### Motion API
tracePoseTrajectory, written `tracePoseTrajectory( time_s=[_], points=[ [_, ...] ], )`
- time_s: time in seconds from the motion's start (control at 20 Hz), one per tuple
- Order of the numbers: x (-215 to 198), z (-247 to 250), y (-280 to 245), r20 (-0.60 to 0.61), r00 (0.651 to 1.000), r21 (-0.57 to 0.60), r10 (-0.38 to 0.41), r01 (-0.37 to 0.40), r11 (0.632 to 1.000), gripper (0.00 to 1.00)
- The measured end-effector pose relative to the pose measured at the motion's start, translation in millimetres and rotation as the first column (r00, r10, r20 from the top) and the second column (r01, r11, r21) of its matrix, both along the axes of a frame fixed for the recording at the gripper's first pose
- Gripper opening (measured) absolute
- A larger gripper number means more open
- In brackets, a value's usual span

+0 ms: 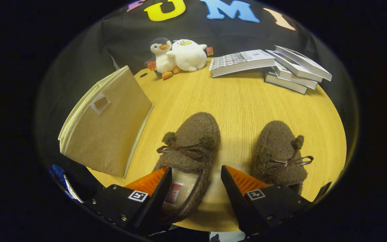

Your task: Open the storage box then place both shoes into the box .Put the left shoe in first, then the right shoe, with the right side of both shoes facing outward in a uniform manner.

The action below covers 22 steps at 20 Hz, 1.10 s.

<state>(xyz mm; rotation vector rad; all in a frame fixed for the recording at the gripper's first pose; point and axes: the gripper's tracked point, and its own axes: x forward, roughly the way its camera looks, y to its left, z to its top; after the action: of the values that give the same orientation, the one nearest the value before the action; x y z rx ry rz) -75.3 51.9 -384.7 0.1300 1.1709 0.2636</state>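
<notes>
Between spread empty fingers [196, 173], one of two shoes [188, 148]; one box [108, 122] beside.

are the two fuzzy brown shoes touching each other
Apart. The gripper view shows a bare strip of wooden table between the left shoe and the right shoe. The gripper is open, fingers straddling the left shoe's heel.

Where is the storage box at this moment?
In the gripper view, the folded storage box lies on the wooden table, left of the left shoe and beyond the open gripper.
</notes>
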Motion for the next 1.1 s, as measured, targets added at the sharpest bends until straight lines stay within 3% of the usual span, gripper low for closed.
tracePoseTrajectory(
  time_s=[0.1,0.2,0.25,0.45,0.5,0.55,0.75,0.95,1.1],
  points=[
    [-2,-6,2,-0.038,0.999,0.032,-0.034,0.036,0.999,0.81],
    [-1,-7,7,-0.072,0.994,0.071,-0.081,0.087,0.994,0.6],
    [-1,-7,8,-0.085,0.993,0.075,-0.086,0.092,0.993,0.43],
    [-2,-8,0,-0.089,0.992,0.019,-0.09,0.092,0.996,0.43],
    [7,-7,-6,-0.063,0.987,0.022,-0.147,0.149,0.989,0.43],
    [8,-4,1,-0.083,0.983,0.051,-0.164,0.169,0.984,0.01],
    [16,21,9,-0.088,0.973,0.103,-0.212,0.221,0.97,0.02],
    [38,65,28,-0.111,0.949,0.215,-0.295,0.313,0.925,0.02],
    [53,101,44,-0.099,0.947,0.257,-0.304,0.32,0.912,0.02]
  ],
)
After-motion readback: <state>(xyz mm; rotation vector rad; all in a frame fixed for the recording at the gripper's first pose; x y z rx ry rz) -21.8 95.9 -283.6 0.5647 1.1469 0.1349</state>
